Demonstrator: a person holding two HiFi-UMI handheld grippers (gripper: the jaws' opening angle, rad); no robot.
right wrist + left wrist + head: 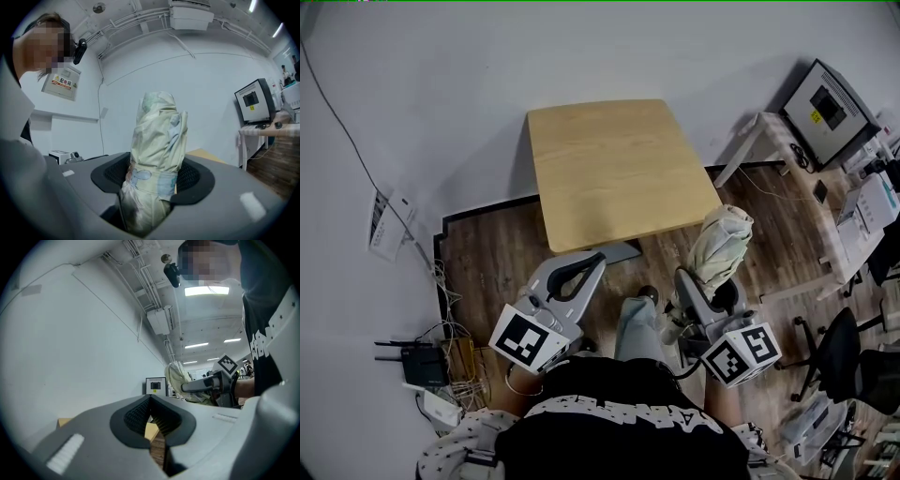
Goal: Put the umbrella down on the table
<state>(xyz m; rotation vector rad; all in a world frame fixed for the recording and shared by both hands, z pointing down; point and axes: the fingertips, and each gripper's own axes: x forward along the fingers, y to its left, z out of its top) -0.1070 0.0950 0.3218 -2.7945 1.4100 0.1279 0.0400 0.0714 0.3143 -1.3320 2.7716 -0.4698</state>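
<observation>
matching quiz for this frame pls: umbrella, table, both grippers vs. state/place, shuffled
Things
1. pale cream folded fabric umbrella
2. light wooden square table
3. grey left gripper
4. grey right gripper

States or places
A. jaws together, nothing between them
B. standing ahead of both grippers
C. held in the air, sticking out past the jaws that grip it
D. jaws closed on a fabric bundle

Pairs: 1-C, 2-B, 3-A, 4-D
</observation>
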